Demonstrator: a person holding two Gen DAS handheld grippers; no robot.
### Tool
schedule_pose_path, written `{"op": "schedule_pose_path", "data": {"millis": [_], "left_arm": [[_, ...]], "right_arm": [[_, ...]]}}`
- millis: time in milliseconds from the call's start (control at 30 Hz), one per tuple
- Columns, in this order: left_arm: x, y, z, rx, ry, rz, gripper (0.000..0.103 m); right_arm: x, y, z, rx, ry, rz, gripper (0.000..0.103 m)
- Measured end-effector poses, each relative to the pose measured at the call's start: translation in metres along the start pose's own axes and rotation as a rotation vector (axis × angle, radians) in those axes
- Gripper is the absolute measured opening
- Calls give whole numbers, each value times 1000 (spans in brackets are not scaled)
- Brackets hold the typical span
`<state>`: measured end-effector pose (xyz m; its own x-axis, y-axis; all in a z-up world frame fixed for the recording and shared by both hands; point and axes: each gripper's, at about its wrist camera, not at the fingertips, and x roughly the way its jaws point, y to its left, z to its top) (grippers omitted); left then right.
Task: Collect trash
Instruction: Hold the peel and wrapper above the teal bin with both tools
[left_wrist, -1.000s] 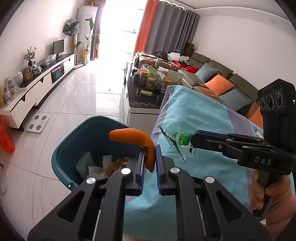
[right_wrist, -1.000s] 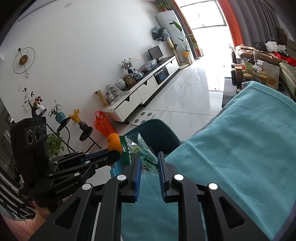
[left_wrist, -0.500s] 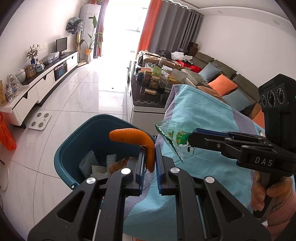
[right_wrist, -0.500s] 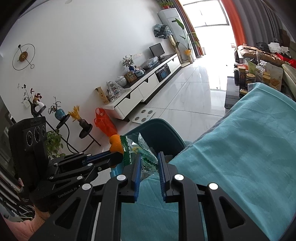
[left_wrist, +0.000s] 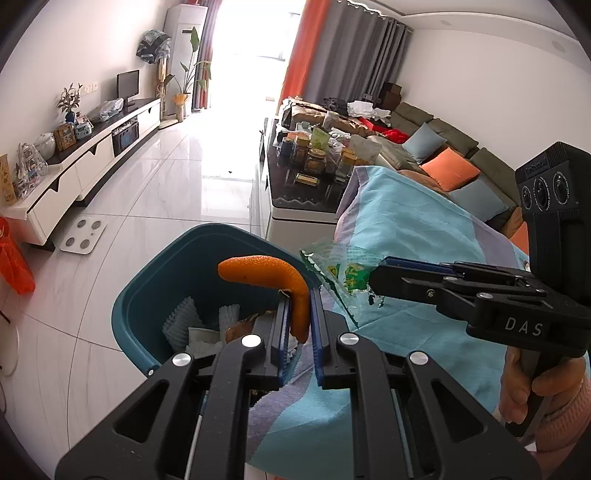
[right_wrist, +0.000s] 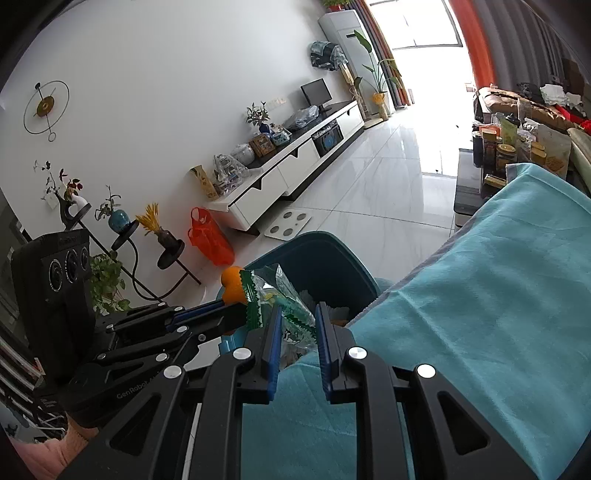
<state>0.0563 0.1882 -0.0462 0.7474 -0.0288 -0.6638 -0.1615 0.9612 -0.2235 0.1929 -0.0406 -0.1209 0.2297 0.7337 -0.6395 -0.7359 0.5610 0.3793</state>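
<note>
My left gripper (left_wrist: 297, 295) is shut on a curved orange peel (left_wrist: 269, 277) and holds it over the near rim of the teal trash bin (left_wrist: 147, 295). My right gripper (right_wrist: 298, 314) is shut on a clear green-printed plastic wrapper (right_wrist: 280, 299), just above the bin (right_wrist: 332, 258) and beside the table edge. In the left wrist view the wrapper (left_wrist: 340, 273) hangs from the right gripper (left_wrist: 376, 275), just right of the peel. In the right wrist view the peel (right_wrist: 232, 284) sits at the left gripper's tip. The bin holds white foam netting and paper.
A table under a teal cloth (right_wrist: 498, 314) stands right of the bin. A dark coffee table with jars (left_wrist: 314, 173) lies beyond it, with a sofa (left_wrist: 461, 166) at the right. A white TV cabinet (left_wrist: 74, 166), a scale (left_wrist: 83, 236) and an orange bag (right_wrist: 210, 240) are at the left.
Both grippers have moved forward and a little left, closer over the bin. The wrapper has moved off the cloth edge toward the peel. Both grips are unchanged.
</note>
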Motion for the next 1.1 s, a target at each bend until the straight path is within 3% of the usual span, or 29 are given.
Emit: {"op": "schedule_pose_path", "data": {"millis": [1100], "left_arm": [[30, 6, -2, -28, 36, 29, 11]], "right_arm": [[28, 6, 6, -7, 52, -21, 17]]}}
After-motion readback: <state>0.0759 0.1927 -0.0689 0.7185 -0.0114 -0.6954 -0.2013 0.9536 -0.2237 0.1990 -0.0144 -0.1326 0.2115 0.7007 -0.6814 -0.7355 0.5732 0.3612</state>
